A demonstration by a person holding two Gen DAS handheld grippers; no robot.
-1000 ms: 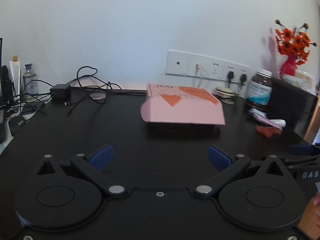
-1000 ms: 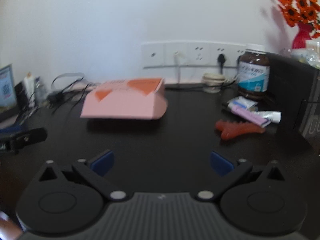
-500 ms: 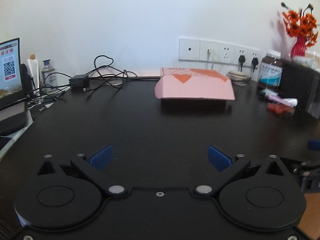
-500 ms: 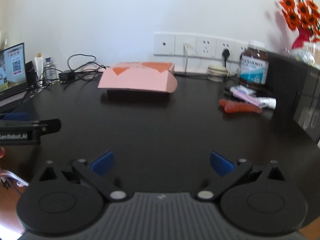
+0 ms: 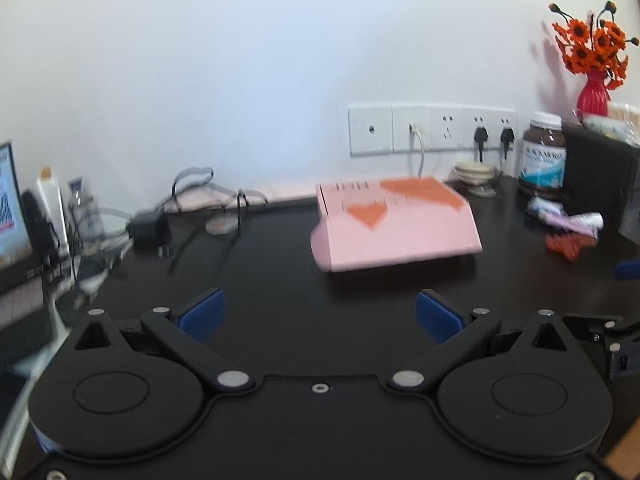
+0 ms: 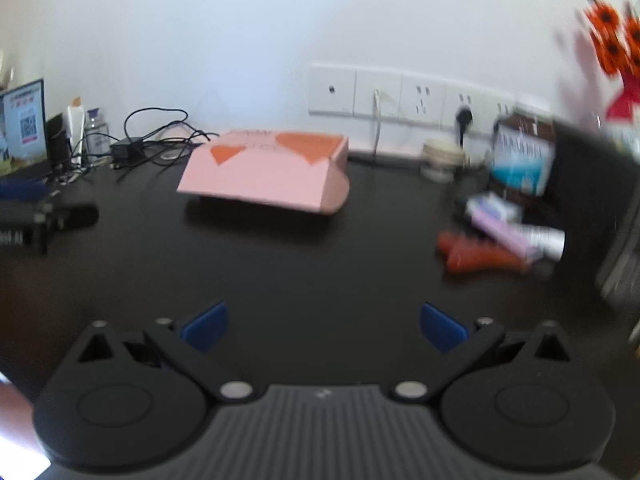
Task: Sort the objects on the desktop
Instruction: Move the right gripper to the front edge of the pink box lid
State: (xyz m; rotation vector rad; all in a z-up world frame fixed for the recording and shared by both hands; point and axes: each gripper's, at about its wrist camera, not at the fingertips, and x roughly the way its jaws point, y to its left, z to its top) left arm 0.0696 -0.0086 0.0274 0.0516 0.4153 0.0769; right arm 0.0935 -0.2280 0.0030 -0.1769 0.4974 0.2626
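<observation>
Both grippers – left gripper (image 5: pixel 319 314), right gripper (image 6: pixel 323 326) – hover over the black desk (image 5: pixel 280 280), jaws apart, empty. Pink box (image 5: pixel 394 224) sits mid-desk near the wall; red item (image 6: pixel 482 254) and tubes (image 6: pixel 516 230) clustered at right – probably awaiting sorting.

Even, soft daylight on white wall (image 5: pixel 240 60); faint bluish cast. Dark tabletop (image 6: pixel 320 264) underexposed, little detail. Soft shadow under pink box (image 5: pixel 396 232). Motion blur throughout, heaviest at right edge of right wrist view: flowers (image 6: pixel 616 36), jar (image 6: pixel 520 160) smeared. Fisheye bending, dark corner vignette.
</observation>
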